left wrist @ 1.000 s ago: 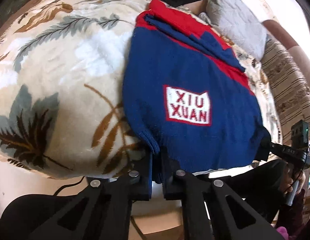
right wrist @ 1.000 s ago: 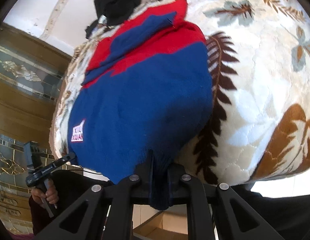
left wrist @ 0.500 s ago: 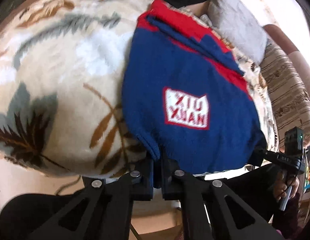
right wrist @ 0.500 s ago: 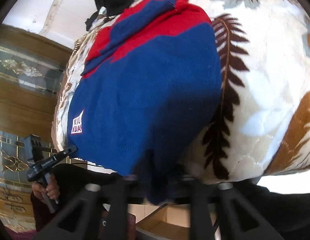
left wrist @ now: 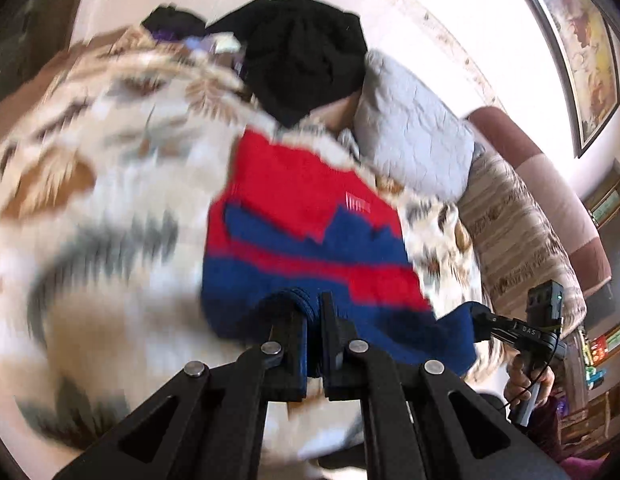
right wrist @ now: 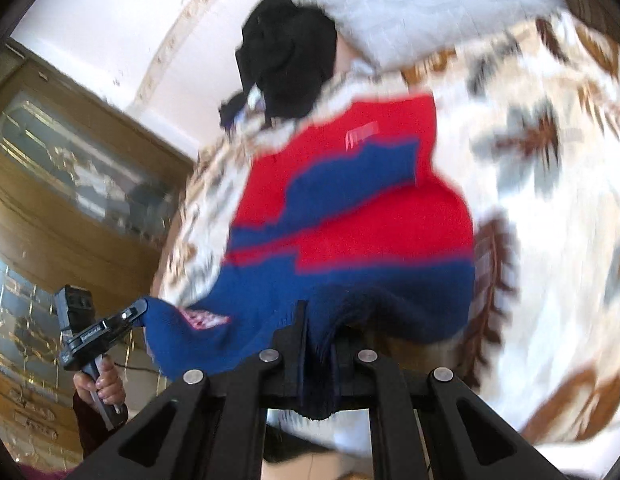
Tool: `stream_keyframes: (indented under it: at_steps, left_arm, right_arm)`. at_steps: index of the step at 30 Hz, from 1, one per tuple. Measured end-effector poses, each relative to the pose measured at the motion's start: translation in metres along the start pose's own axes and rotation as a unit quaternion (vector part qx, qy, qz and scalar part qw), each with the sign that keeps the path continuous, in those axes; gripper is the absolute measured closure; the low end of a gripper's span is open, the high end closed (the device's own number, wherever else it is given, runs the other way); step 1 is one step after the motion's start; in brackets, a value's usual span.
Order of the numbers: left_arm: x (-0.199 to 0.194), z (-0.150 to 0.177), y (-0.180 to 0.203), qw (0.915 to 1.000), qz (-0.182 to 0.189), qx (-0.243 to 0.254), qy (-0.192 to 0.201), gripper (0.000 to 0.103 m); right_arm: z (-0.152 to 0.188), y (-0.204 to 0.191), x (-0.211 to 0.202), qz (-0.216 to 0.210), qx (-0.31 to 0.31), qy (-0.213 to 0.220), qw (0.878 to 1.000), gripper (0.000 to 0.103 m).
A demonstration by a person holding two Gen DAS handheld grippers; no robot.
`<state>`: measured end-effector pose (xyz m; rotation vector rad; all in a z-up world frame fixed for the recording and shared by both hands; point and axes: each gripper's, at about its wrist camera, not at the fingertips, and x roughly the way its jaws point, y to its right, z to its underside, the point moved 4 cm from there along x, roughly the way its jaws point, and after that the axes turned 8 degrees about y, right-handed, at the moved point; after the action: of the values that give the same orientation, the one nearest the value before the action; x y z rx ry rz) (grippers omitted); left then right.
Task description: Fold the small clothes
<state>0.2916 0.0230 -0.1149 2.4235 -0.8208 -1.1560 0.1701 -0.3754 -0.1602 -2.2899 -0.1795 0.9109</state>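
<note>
Both bottom corners of the blue-and-red sweater (left wrist: 310, 216) now hang lifted off the floral blanket (left wrist: 109, 184) at mid-frame, hem raised since a second ago; left claw (left wrist: 314, 344) and right claw (right wrist: 318, 364) each clamp a corner, likely carrying it toward the collar.

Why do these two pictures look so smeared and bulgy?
Left wrist view: motion blur streaks the leaf-print blanket, while the sweater and black fingers stay sharper. Right wrist view: the same smear across the blanket. Both views: the fisheye lens curves the edges, and the pale wall looks washed out.
</note>
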Motion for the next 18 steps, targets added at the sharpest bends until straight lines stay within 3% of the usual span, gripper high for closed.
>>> stream_keyframes:
  at_steps: [9, 14, 18]
  left_arm:
    - [0.109, -0.138, -0.008, 0.9997, -0.012, -0.008, 0.018, 0.098]
    - [0.192, -0.162, -0.039, 0.9991, -0.029, -0.031, -0.001, 0.098]
    - [0.241, -0.164, -0.071, 0.9972, -0.035, -0.066, -0.01, 0.097]
  right_arm:
    - [-0.131, 0.03, 0.075, 0.016, 0.049, 0.061, 0.997, 0.093]
    - [-0.177, 0.073, 0.153, 0.03, 0.095, 0.057, 0.993, 0.094]
    - [-0.177, 0.114, 0.204, 0.029, 0.149, 0.019, 0.988, 0.093]
